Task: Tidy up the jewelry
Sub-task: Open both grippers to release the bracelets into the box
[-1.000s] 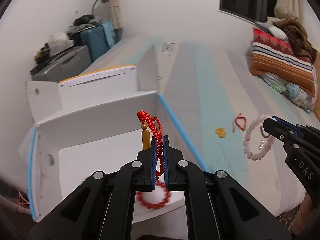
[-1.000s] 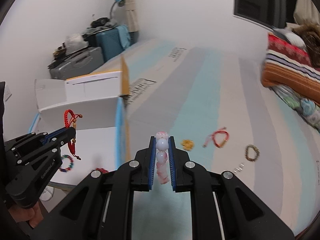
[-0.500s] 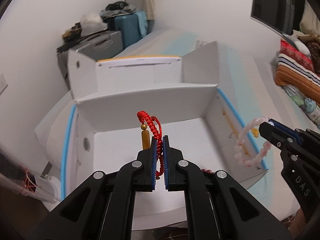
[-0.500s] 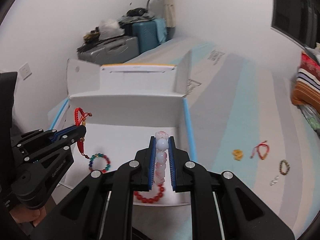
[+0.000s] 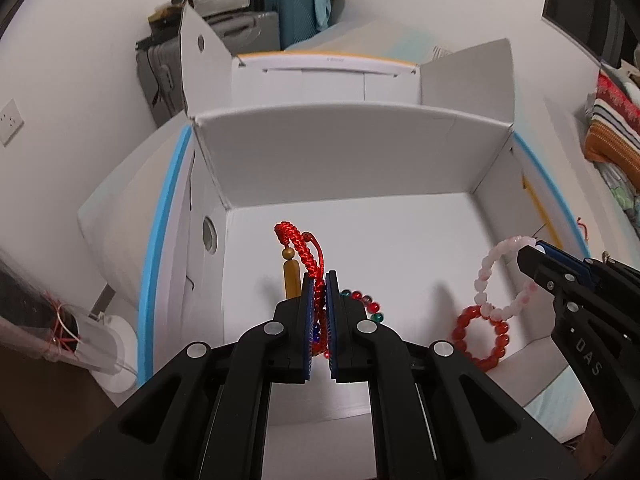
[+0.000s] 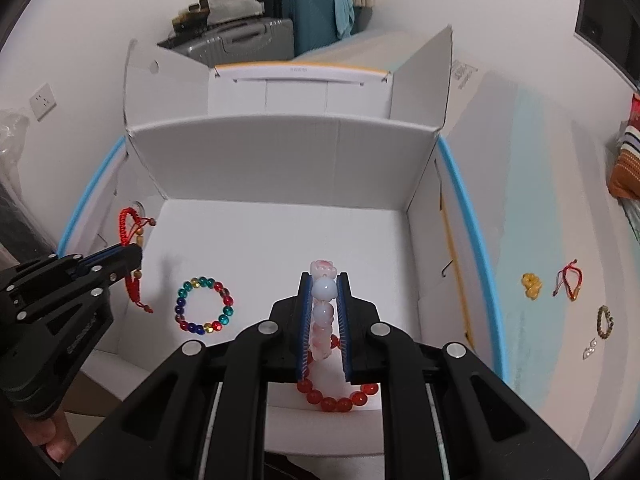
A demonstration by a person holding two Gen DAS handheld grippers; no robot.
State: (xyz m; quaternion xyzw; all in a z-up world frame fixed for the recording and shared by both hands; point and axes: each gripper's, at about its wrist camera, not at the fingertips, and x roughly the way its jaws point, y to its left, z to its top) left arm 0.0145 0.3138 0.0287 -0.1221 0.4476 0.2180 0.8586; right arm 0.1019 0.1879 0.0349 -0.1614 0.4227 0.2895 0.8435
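Observation:
My left gripper is shut on a red braided cord bracelet with a gold bead, held above the floor of an open white cardboard box. My right gripper is shut on a pale pink bead bracelet, also above the box floor. A multicoloured bead bracelet and a red bead bracelet lie inside the box. The right gripper shows at the right of the left wrist view, the left gripper at the left of the right wrist view.
On the striped bed to the right of the box lie a yellow charm, a red cord bracelet, a dark bead bracelet and small silver pieces. Suitcases stand behind the box. Folded blankets lie far right.
Both grippers have swung left from the bed to over the open box and come lower into it, each still holding its bracelet.

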